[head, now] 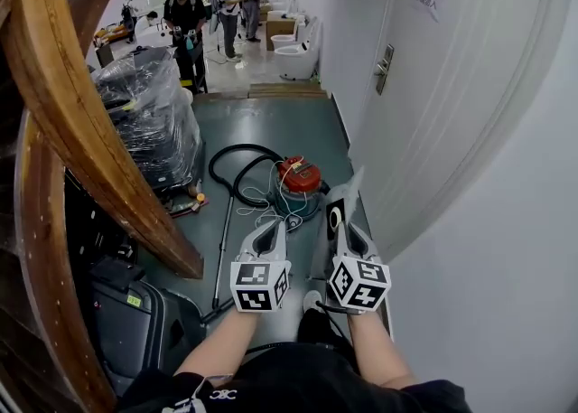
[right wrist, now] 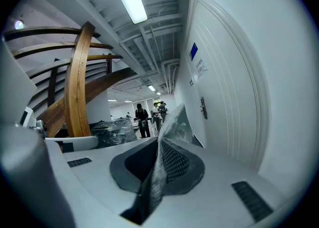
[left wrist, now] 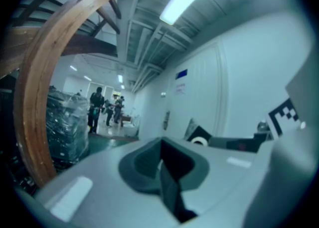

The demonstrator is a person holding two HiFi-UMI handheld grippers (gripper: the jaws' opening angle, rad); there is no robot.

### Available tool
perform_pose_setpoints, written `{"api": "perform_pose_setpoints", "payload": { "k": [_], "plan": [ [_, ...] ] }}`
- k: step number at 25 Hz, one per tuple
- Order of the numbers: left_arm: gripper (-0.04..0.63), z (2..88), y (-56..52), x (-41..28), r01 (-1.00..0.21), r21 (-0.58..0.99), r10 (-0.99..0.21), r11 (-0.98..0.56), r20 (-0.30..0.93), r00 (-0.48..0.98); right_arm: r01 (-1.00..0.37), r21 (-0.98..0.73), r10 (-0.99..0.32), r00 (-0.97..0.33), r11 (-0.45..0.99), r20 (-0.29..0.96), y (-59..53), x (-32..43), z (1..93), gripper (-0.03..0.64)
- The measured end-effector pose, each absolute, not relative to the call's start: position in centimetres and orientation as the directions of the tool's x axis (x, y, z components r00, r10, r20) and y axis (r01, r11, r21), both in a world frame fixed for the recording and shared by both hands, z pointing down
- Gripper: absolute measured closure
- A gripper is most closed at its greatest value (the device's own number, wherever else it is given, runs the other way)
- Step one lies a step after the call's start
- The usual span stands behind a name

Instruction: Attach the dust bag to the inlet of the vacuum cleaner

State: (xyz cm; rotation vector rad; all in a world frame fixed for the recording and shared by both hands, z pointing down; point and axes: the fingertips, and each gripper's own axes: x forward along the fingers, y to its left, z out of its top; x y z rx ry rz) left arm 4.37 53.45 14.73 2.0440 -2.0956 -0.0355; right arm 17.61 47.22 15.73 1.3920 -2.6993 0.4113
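A red canister vacuum cleaner (head: 299,176) stands on the grey floor ahead, its black hose (head: 237,167) looping to the left. My right gripper (head: 349,227) is shut on the grey fabric dust bag (head: 348,194), whose black collar with a white ring (head: 335,218) faces left. In the right gripper view the bag's cloth (right wrist: 173,122) rises out of the pinched jaws of the right gripper (right wrist: 159,158). My left gripper (head: 271,229) is beside it, shut and empty; in the left gripper view the left gripper (left wrist: 162,161) shows nothing between its jaws, and the bag's collar (left wrist: 200,140) is off to the right.
A curved wooden stair rail (head: 86,122) sweeps along the left. A plastic-wrapped stack (head: 149,117) and a black case (head: 135,323) stand beside it. A white door (head: 442,104) fills the right wall. The vacuum's wand (head: 221,244) lies on the floor. People stand far back by white toilets (head: 298,51).
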Motion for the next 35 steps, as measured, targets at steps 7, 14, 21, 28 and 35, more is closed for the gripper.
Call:
{"api": "perform_pose_setpoints", "payload": {
  "k": [7,14,21,28,35],
  "plan": [
    [0.595,14.7,47.7,2.8,-0.993,0.112,-0.991,0.038,0.135,-0.023,-0.796,-0.239,-0.785,-0.598,0.556,0.163,41.2,15.5,16.0,0.597],
    [0.595,13.9,39.8,0.9,-0.994,0.097,-0.989,0.060,0.142,-0.045,-0.770,-0.244,-0.755,-0.633,0.589,0.172,32.8,12.5,15.3,0.597],
    [0.595,13.9,32.5,-0.4,-0.992,0.104,-0.988,0.075,0.145,-0.060,-0.748,-0.252,-0.728,-0.660,0.614,0.187,26.2,10.5,15.6,0.597],
    [0.595,14.4,26.7,-0.6,-0.991,0.110,-0.987,0.081,0.148,-0.064,-0.747,-0.236,-0.723,-0.663,0.621,0.196,20.7,10.3,16.0,0.597],
    [0.595,16.1,22.2,-2.1,-0.988,0.130,-0.981,0.088,0.181,-0.064,-0.760,-0.245,-0.720,-0.649,0.601,0.245,16.2,9.5,17.8,0.597]
  ]
}}
